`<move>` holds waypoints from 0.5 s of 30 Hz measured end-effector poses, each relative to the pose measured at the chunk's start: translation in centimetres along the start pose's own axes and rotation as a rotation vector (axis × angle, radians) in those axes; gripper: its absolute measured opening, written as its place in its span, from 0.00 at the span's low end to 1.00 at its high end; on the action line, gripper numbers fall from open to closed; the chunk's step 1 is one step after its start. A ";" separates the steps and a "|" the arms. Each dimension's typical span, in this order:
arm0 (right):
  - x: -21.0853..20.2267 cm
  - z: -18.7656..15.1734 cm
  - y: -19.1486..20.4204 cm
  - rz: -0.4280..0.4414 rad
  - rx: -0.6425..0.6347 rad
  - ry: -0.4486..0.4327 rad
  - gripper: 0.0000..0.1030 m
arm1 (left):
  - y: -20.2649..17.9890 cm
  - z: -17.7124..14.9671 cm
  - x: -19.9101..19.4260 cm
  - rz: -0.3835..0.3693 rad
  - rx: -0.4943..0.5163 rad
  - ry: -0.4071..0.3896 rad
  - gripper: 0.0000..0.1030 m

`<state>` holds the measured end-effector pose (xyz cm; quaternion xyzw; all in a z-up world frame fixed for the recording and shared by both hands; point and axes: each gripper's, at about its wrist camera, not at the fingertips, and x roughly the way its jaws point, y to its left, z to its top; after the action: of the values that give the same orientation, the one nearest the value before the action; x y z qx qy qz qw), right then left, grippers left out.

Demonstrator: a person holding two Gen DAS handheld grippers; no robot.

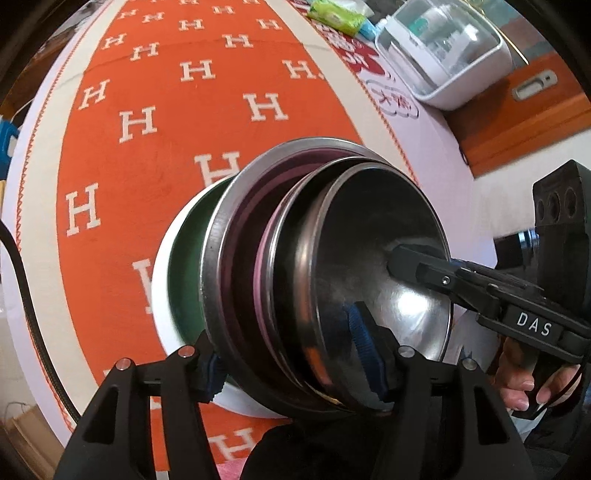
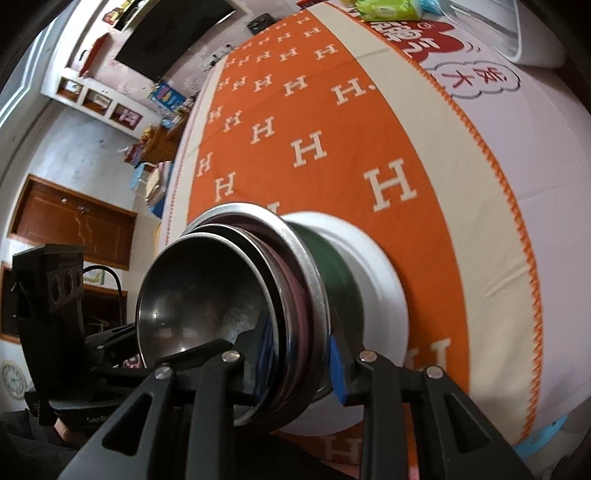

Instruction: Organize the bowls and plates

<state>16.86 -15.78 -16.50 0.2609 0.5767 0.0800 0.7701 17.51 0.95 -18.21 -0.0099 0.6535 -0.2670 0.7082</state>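
Observation:
A nested stack stands on the orange cloth: a white plate [image 1: 162,295] at the bottom, a green bowl [image 1: 184,258], a wide steel bowl [image 1: 236,206] with a pink lining, and smaller steel bowls, the top one [image 1: 376,258] shiny. My left gripper [image 1: 291,365] straddles the stack's near rims, one blue pad inside the top bowl, one outside. My right gripper [image 2: 299,350] clamps the rims from the opposite side; it also shows in the left wrist view [image 1: 402,258] with a finger inside the top bowl. The stack shows in the right wrist view [image 2: 207,295].
The orange cloth with white H letters [image 1: 177,110] covers the table. A white lidded container [image 1: 443,51] and green packets [image 1: 336,14] sit at the far right edge. A black cable [image 1: 22,288] runs at the left. Wooden cabinets [image 2: 74,225] stand beyond the table.

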 end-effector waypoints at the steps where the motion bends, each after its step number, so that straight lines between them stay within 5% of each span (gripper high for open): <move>1: 0.3 -0.4 0.2 -0.012 0.010 -0.006 0.28 | 0.5 -0.1 0.3 -0.007 0.010 0.013 0.56; 15: 1.6 -3.4 1.2 -0.172 0.059 -0.115 0.34 | 1.2 -0.1 2.1 -0.006 0.148 0.034 0.57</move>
<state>14.41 -13.05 -17.93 0.2371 0.5539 -0.0185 0.7979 17.90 1.14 -20.62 0.0450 0.6436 -0.3170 0.6951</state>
